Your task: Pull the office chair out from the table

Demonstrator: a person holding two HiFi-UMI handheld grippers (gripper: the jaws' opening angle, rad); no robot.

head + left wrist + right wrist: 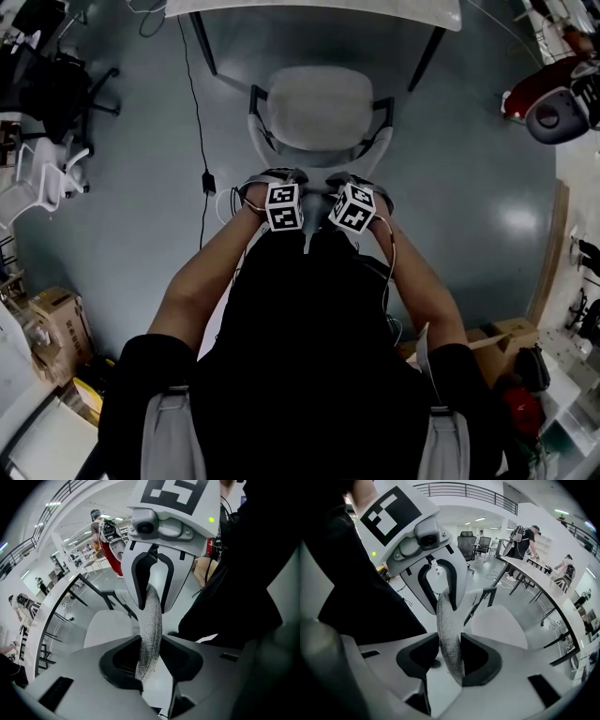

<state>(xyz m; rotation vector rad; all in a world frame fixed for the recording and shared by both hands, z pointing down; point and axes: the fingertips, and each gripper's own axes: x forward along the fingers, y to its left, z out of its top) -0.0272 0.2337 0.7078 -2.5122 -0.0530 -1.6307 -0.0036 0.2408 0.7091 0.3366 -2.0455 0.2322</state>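
Observation:
The white office chair stands clear of the white table (pixel 309 9), with its pale seat (pixel 319 108) in front of me. My two grippers sit side by side at the top of its backrest, left gripper (pixel 278 176) and right gripper (pixel 361 178). In the left gripper view the grey mesh edge of the backrest (pixel 151 620) runs between the jaws of the left gripper (pixel 150 641), and both pads touch it. The right gripper (pixel 450 641) holds the same mesh edge (pixel 447 620) the same way. The seat (pixel 497 625) and the table (pixel 543 583) lie beyond.
A black cable (pixel 192 94) trails over the grey floor left of the chair. A black chair (pixel 56 84) and a white rack (pixel 37 178) stand at the left, a red chair (pixel 553 94) at the right, cardboard boxes (pixel 56 319) near my left side.

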